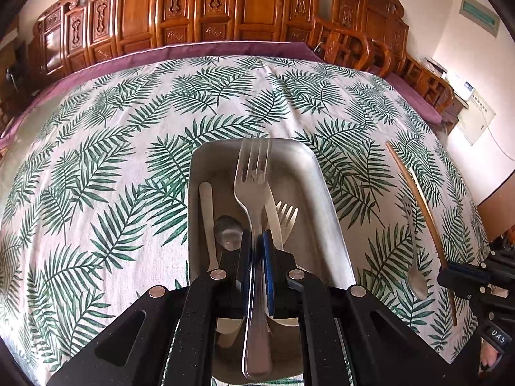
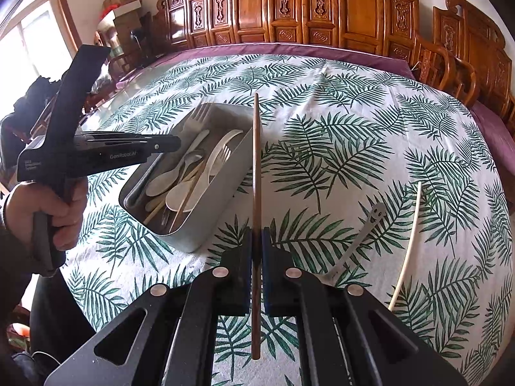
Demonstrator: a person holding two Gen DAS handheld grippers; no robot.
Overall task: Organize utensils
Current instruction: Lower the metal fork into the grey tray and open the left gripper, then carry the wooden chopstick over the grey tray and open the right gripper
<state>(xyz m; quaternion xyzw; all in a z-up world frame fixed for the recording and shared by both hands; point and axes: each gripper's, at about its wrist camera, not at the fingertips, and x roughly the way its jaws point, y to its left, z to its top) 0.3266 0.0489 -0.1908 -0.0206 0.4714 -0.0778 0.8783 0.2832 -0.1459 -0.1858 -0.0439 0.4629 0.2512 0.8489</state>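
Here, the left gripper (image 1: 257, 244) clamps a metal fork (image 1: 252, 193) above the steel tray (image 1: 325, 225); right of the tray, the right gripper (image 2: 256, 247) pinches a brown chopstick (image 2: 256, 167), near a cream chopstick (image 2: 407, 244).

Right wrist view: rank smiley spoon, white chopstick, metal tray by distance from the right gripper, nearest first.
1. smiley spoon, just right of the right gripper.
2. white chopstick, farther right, on the cloth.
3. metal tray, ahead-left; close to the chopstick's distance, a loose call.
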